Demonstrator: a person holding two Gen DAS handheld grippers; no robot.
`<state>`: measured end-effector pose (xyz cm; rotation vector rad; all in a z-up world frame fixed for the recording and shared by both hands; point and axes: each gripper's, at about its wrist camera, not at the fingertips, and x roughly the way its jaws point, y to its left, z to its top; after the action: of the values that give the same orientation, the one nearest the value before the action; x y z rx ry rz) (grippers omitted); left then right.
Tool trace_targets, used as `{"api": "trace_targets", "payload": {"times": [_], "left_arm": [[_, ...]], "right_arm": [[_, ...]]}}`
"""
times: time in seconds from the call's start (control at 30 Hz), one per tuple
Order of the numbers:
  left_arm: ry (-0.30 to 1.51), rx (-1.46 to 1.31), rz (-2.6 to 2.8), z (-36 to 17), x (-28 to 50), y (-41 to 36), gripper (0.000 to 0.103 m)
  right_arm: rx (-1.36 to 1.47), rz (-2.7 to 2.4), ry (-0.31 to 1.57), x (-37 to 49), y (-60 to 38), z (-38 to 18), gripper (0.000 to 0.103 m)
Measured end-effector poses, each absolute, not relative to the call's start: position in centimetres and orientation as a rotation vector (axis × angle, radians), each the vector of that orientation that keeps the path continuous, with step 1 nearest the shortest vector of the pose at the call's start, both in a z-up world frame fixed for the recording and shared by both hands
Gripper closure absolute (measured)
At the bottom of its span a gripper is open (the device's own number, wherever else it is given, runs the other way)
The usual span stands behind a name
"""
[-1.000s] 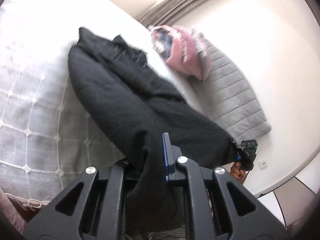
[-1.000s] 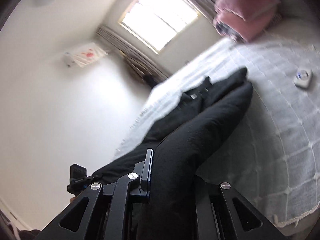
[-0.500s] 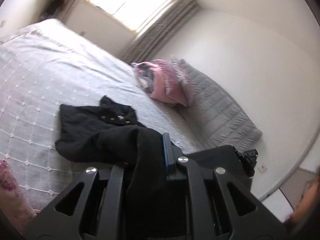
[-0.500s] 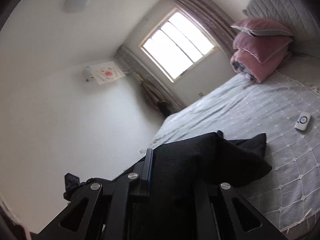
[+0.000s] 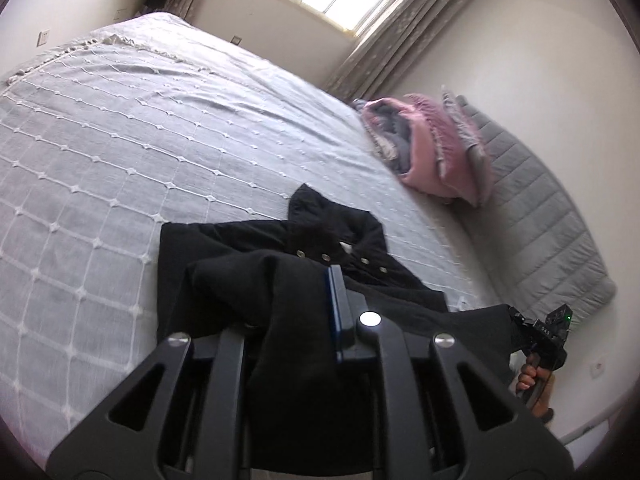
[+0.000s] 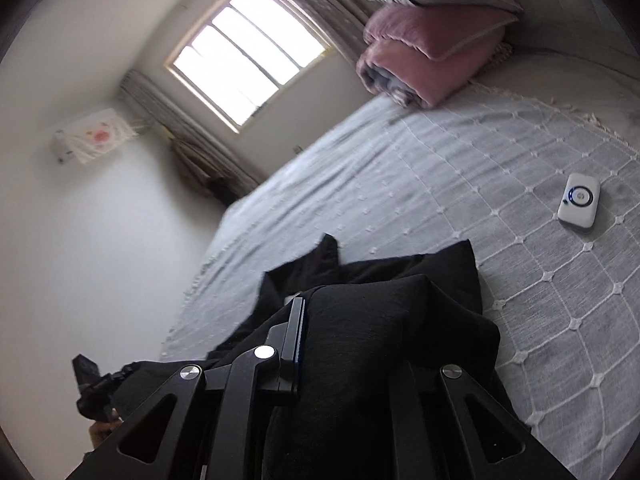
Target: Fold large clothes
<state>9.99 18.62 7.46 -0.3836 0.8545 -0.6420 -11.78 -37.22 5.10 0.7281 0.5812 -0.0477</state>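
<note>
Both grippers have swung the black coat [image 5: 280, 256] hem forward over its collar since a second ago. Left gripper [image 5: 292, 300] and right gripper [image 6: 348, 320] stay clamped on fabric; the folded coat lies on the grey bedspread [image 5: 120, 128].

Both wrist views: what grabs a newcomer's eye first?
The black coat, half on the grey bedspread with its buttoned collar flat, its near end bunched up in the left hand-held gripper and the right hand-held gripper. Next, the pink folded quilt and pillows stacked at the headboard, under the bright window. A small white device lies alone on the bedspread, right of the coat in the right wrist view.
</note>
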Motion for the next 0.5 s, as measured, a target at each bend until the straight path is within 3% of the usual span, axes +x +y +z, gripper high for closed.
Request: {"api": "trace_targets", "payload": {"times": [0.17,0.3,0.47,0.5], "left_arm": [[0.892,-0.277,-0.568,3.2,13.7,15.5,0.082],[0.965,-0.28,-0.503,-0.9,15.9,15.0,0.065],[0.999,-0.243,-0.504,-3.3,16.1,14.0,0.039],[0.995,-0.217,-0.499,-3.2,15.8,13.6,0.033]], "right_arm": [[0.738,-0.125,0.633,-7.3,-38.2,0.3,0.085],[0.74,-0.194,0.672,-5.8,-39.0,-3.2,0.078],[0.71,-0.235,0.729,-5.0,-39.2,-6.1,0.038],[0.707,-0.231,0.728,-5.0,-39.2,-5.8,0.035]]}}
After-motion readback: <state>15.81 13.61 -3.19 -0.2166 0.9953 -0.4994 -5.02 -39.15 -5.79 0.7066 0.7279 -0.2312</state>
